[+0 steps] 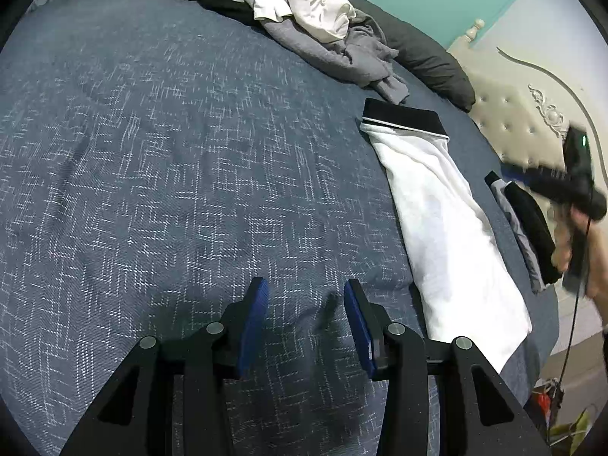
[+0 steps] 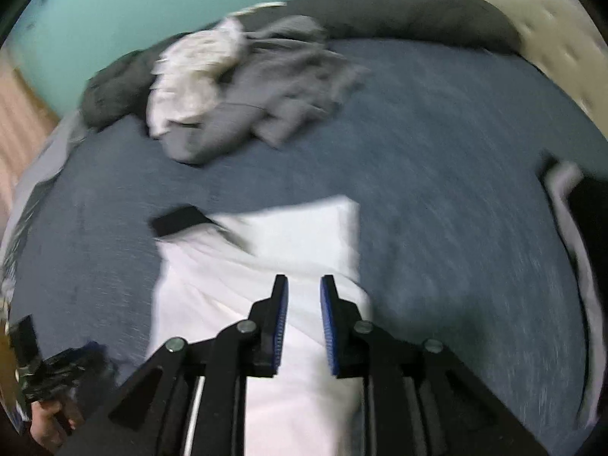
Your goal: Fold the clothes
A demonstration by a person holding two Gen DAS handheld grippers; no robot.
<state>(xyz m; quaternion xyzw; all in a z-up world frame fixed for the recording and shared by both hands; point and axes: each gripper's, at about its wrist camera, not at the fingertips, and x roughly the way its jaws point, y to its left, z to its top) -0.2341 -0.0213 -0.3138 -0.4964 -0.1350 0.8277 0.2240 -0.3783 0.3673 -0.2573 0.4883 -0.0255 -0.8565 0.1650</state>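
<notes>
Left gripper (image 1: 306, 296) fingers apart, nothing between them, hovering over bare bedspread (image 1: 171, 159) near the bed's front edge. Right gripper (image 2: 303, 292) fingers a narrow gap apart, empty, above the near end of the folded white garment (image 2: 266, 266); right wrist view is motion-blurred.

Progress, my read: partway. White garment with a black waistband or collar (image 1: 402, 117) lies folded into a long flat rectangle toward the bed's right side. Just beyond it at the right edge, a small folded stack (image 1: 532, 228) of black and grey pieces. Still to do: the unfolded pile (image 1: 315, 19) at the bed's far edge, roughly middle to right, against the dark pillows (image 1: 429, 57).

Materials:
- bedspread: blue woven, white crosshatch flecks, slightly rumpled
- white garment: smooth thin knit, soft creases
- pile: grey fleece-like piece, crumpled white cloth, something black underneath
- headboard (image 1: 513, 121): cream, tufted, at the right
</notes>
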